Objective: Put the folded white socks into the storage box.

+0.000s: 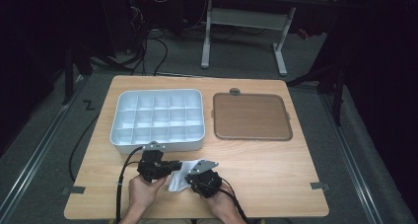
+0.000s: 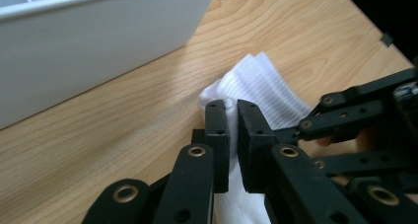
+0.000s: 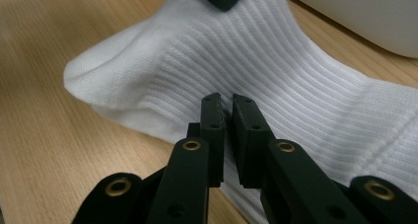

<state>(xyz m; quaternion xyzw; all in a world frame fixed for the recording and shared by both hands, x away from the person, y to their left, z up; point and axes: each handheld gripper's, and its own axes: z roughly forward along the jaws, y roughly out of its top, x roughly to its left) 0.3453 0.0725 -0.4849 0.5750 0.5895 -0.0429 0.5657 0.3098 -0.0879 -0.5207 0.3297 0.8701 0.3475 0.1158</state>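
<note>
Wooden tabletop (image 1: 276,165) carries a white ribbed sock (image 2: 268,88) near its front edge, just before a white compartment tray (image 1: 156,116). Left gripper (image 2: 232,108) and right gripper (image 3: 226,103) each have jaws clamped on the sock's fabric. Beside the tray lies a brown lid (image 1: 251,116).

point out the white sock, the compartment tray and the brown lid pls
white sock (image 3: 296,81), right gripper view, ribbed middle of the fabric.
compartment tray (image 1: 162,143), high view, near outer wall.
brown lid (image 1: 251,116), high view, centre of its flat top.
</note>
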